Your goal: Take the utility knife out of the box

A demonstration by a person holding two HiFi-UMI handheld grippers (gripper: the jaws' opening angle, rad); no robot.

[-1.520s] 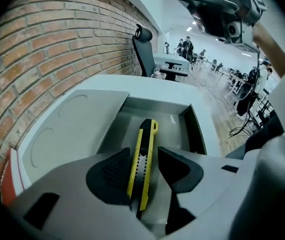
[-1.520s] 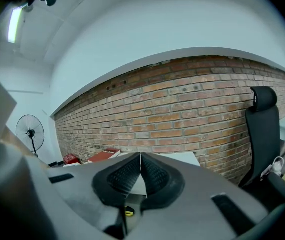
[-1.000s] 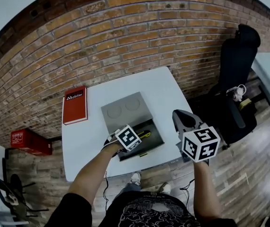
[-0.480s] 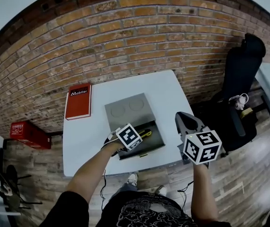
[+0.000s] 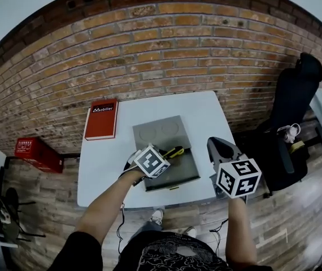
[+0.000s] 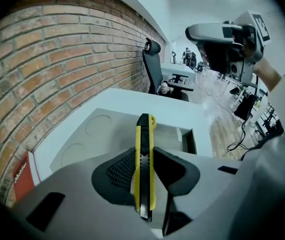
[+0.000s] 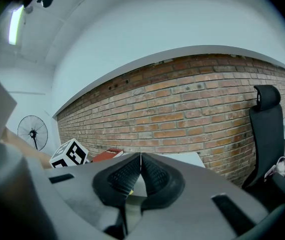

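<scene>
A yellow and black utility knife point(image 6: 143, 169) is clamped between the pads of my left gripper point(image 6: 145, 176), its tip pointing away over the grey box point(image 6: 188, 140). In the head view the knife point(image 5: 175, 151) sticks out past the left gripper point(image 5: 164, 157), held above the open box point(image 5: 172, 171) with its lid point(image 5: 160, 131) folded back. My right gripper point(image 5: 217, 147) hovers at the box's right side, off the table edge. In the right gripper view its pads point(image 7: 140, 173) meet with nothing between them.
The box sits on a white table point(image 5: 104, 168) against a brick wall. A red book point(image 5: 101, 119) lies at the table's far left corner. A black office chair point(image 5: 291, 117) stands to the right, a red case point(image 5: 32, 153) on the floor to the left.
My left gripper has risen with the knife, lifting it from inside the box to above it. The right gripper has stayed in place.
</scene>
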